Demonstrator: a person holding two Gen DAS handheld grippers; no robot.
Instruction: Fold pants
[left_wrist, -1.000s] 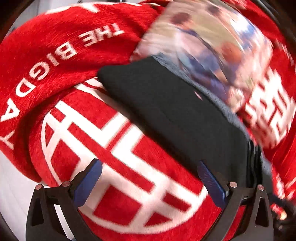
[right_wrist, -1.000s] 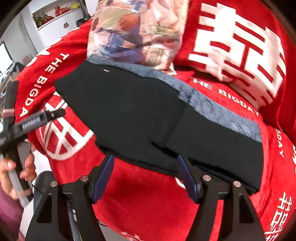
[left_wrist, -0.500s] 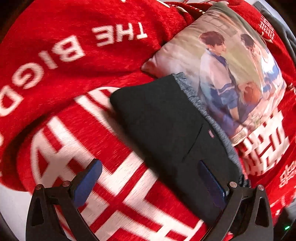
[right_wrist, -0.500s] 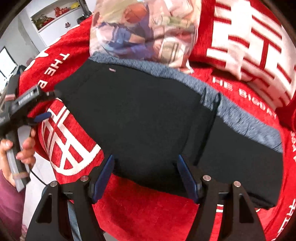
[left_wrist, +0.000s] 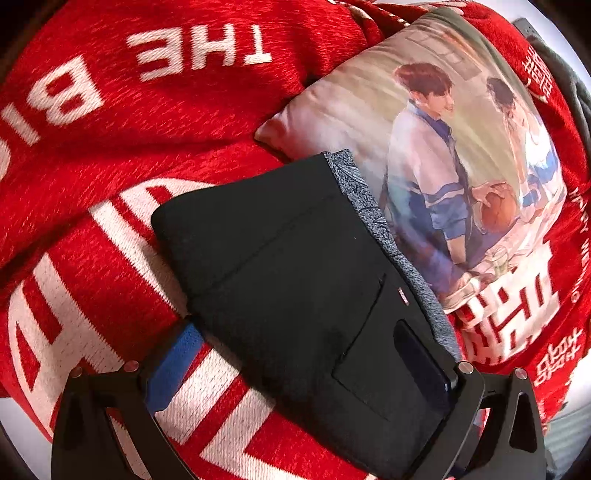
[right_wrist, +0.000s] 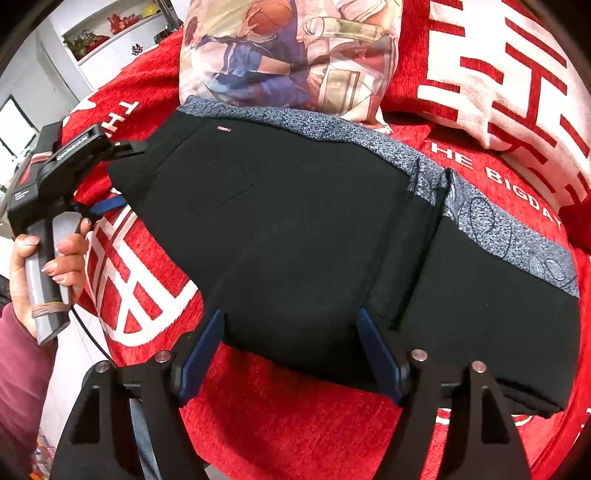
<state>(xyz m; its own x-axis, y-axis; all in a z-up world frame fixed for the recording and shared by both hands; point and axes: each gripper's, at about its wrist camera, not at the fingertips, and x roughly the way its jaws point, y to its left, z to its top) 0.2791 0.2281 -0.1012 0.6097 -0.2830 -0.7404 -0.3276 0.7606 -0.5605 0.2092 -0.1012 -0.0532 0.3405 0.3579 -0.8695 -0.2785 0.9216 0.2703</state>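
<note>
Pants (right_wrist: 295, 229) lie flat on the red blanket (right_wrist: 288, 417), waistband against the pillow (right_wrist: 288, 55). Left gripper (left_wrist: 299, 369) and right gripper (right_wrist: 291, 350), jaws spread, straddle the pants' near edge, nothing pinched. Next likely step: closing on that edge.

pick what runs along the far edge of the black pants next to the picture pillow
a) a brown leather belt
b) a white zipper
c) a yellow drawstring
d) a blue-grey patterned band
d: a blue-grey patterned band borders the black pants right below the picture pillow.

a home: red-covered sofa (right_wrist: 295, 424), picture cushion (right_wrist: 288, 55), wall shelves (right_wrist: 110, 33)
</note>
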